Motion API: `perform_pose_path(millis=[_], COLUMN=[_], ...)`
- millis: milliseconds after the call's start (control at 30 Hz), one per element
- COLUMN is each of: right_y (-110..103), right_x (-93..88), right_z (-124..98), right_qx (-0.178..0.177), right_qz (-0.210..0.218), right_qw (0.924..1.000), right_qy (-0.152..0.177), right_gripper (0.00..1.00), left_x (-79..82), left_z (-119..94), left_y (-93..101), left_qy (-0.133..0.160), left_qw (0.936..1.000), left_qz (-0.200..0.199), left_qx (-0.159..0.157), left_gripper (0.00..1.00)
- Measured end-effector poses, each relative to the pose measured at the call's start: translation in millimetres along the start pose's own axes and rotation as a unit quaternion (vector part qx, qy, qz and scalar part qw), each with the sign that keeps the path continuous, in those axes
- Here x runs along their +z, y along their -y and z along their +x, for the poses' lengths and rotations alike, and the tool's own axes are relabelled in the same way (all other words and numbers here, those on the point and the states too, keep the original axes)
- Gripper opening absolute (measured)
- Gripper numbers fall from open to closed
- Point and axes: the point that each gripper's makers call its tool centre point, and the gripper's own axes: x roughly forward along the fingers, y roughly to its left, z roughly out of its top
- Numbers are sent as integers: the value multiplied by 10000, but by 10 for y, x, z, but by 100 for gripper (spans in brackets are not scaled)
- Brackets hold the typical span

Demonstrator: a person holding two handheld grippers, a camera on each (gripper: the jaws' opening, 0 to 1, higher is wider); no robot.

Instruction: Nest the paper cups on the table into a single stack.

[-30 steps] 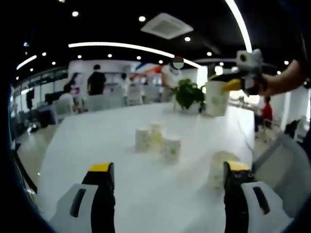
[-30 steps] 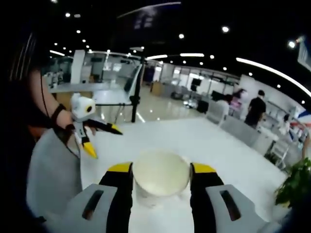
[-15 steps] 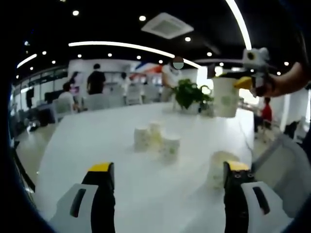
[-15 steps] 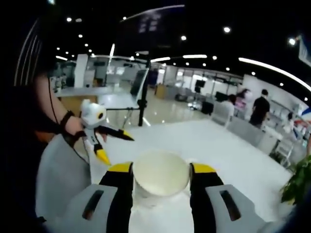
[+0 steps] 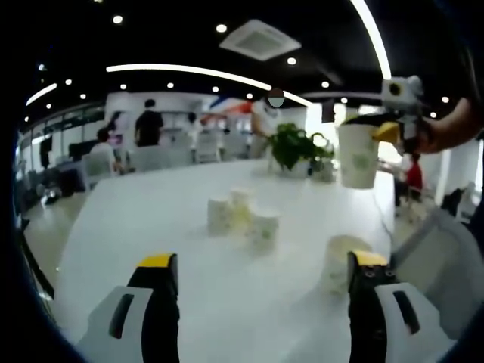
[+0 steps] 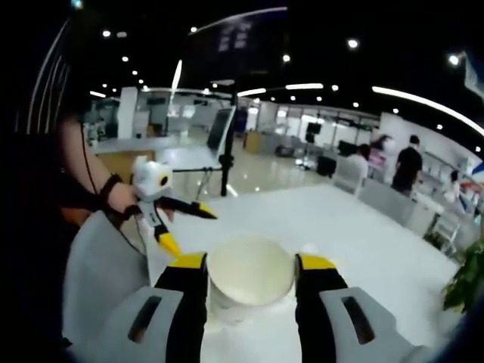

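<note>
The right hand-held gripper (image 6: 249, 274) clamps a white paper cup with a green print (image 5: 357, 155) (rim toward its camera), held in the air at the far right above the long white surface (image 5: 151, 219); three more white paper cups (image 5: 242, 218) cluster mid-surface; another white paper cup (image 5: 338, 261) stands near right, beside the left hand-held gripper (image 5: 261, 299), whose jaws are spread wide on nothing.

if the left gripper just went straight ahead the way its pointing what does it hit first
Probably the cluster of three paper cups standing on the white table; they sit between the open jaws' line, further out. The lone cup beside the right jaw looks just off that line, though depth is unclear.
</note>
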Motion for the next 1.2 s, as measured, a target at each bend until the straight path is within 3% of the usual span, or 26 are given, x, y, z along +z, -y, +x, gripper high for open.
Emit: perform_pose_path(millis=[767,1200], right_y=[-387,-461], right_x=[-53,-130], right_z=[110,264], right_qx=[438,483], right_qz=[-205,-9], right_qw=[9988,9988], right_qy=[-108,5], right_gripper=[42,42], left_x=[3,-16], left_z=[27,39], left_y=[-29,-32], left_qy=[33,8], left_qw=[10000,10000], left_qz=[-77,-94], left_qx=[-6,-17], left_gripper=[91,91])
